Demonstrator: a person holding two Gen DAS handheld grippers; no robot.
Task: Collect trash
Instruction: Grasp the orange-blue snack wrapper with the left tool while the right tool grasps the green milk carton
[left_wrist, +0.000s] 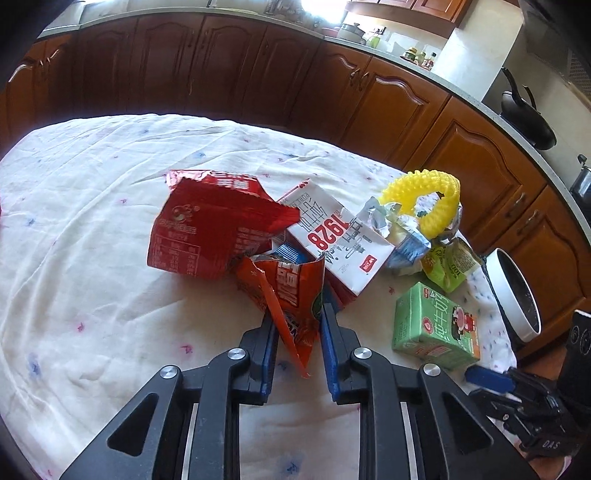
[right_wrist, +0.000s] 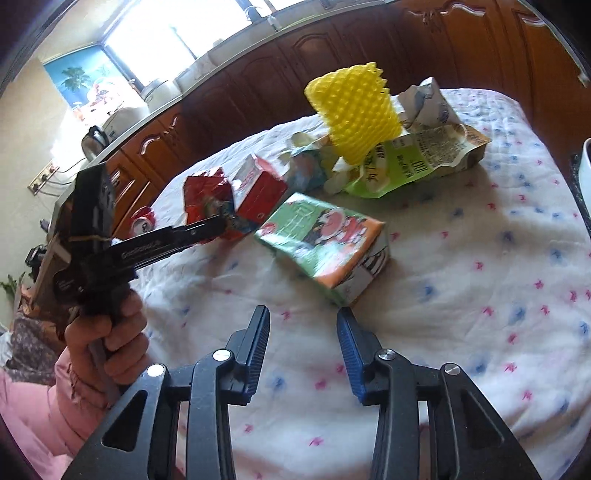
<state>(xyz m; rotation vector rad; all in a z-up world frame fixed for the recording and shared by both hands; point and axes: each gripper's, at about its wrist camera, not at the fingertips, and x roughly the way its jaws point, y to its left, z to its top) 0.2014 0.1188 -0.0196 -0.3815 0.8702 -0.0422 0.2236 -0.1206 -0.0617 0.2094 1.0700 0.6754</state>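
A home kitchen: wooden cabinets (left_wrist: 369, 99) under a countertop (left_wrist: 476, 99), with a kettle (right_wrist: 94, 142).

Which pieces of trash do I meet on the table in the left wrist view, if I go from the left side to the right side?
Big red snack bag → orange wrapper between the fingers of the left gripper → white carton marked 1928 → green milk carton.

I saw a matt, wrinkled cotton-like cloth (left_wrist: 92, 229) over the worktop. The orange snack bag (left_wrist: 291, 295) was glossy, crinkled foil; the green carton (right_wrist: 325, 243) smooth printed card with a slight sheen. The yellow ring (left_wrist: 428, 199) looked like knobbly soft plastic. The cupboards (left_wrist: 388, 99) were polished wood, and my left gripper (left_wrist: 299, 332) matt black with blue ribbed pads.
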